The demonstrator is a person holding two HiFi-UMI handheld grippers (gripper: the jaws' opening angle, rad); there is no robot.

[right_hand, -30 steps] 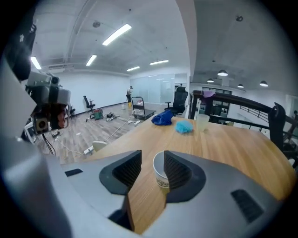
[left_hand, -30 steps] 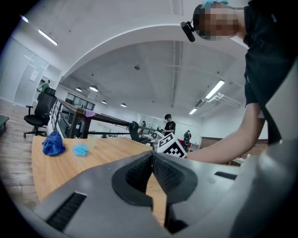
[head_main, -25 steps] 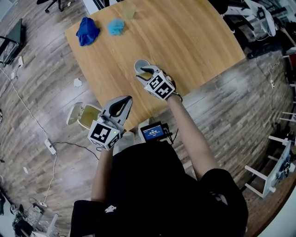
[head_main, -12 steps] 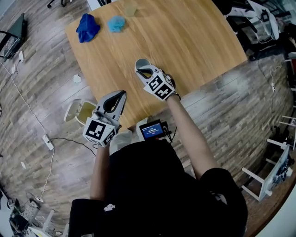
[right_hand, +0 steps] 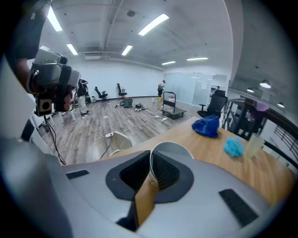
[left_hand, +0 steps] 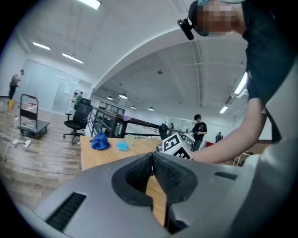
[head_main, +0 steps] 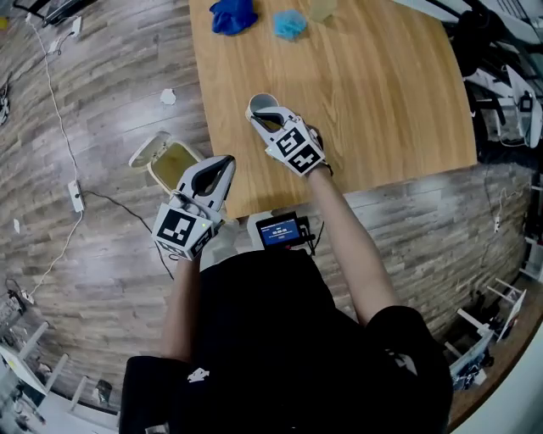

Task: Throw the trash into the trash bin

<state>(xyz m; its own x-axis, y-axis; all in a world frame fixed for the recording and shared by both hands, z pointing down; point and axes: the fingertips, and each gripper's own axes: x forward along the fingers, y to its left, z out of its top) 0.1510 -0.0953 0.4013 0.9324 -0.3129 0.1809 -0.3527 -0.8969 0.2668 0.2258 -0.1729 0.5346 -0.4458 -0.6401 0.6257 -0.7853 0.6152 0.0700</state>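
A paper cup (head_main: 261, 104) with a white rim and a brown sleeve is clamped by its rim in my right gripper (head_main: 266, 116), over the wooden table (head_main: 382, 93) near its left edge. The right gripper view shows the pads pressed on the cup's wall (right_hand: 170, 149). On the floor left of the table stands the small cream trash bin (head_main: 170, 161), its lid open; it also shows as the trash bin (right_hand: 119, 139). My left gripper (head_main: 222, 164) is shut and empty, at the table's near left corner beside the bin. Its closed jaws (left_hand: 152, 160) point along the table.
At the table's far end lie a dark blue cloth (head_main: 233, 15), a light blue wad (head_main: 290, 24) and a translucent cup (head_main: 321, 8). A white crumpled scrap (head_main: 168, 97) and a cable with a power strip (head_main: 76, 195) lie on the floor. A small screen (head_main: 280, 230) hangs at the person's waist.
Both grippers have shifted left toward the bin, the right one carrying the cup. The head view has swung, so the bin now lies close beside the left gripper.
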